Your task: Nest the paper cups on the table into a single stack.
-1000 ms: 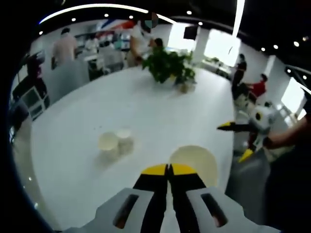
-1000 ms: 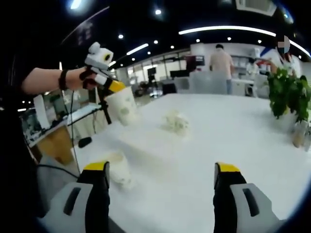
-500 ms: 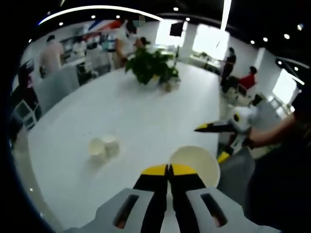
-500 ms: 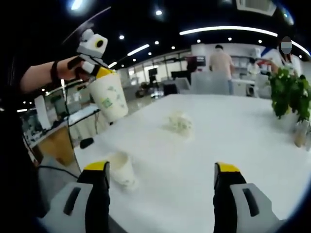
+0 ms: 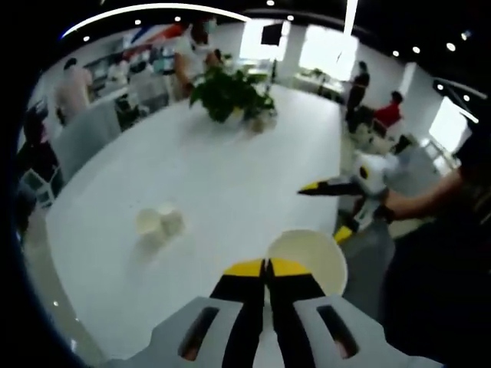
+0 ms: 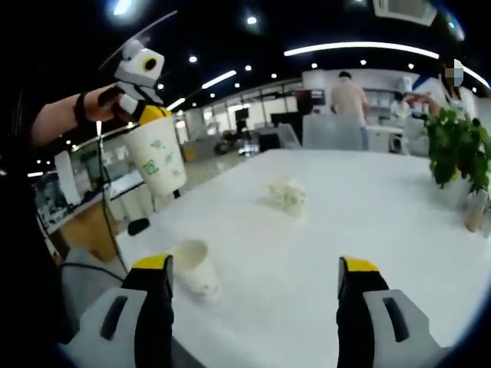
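Note:
My left gripper (image 5: 266, 270) is shut on the rim of a white paper cup (image 5: 308, 258), whose open mouth shows to the right of the jaws. In the right gripper view that printed cup (image 6: 156, 158) hangs in the air at the upper left under the left gripper (image 6: 152, 114). Another cup (image 6: 196, 268) stands upright near the table's edge, just right of my right gripper's left jaw. Two more cups (image 5: 159, 221) sit close together farther out on the table, also visible as a small pair (image 6: 288, 194). My right gripper (image 6: 255, 268) is open and holds nothing; it enters the left gripper view (image 5: 326, 211) from the right.
The round white table (image 5: 215, 169) carries a potted plant (image 5: 229, 90) at its far side, which is at the right edge (image 6: 456, 149) in the right gripper view. People stand and sit around the room beyond the table. A desk (image 6: 84, 222) lies past the table's left edge.
The held cup has swung from tilted to nearly upright and drifted left in the right gripper view. In the left gripper view the right gripper has come nearer the held cup.

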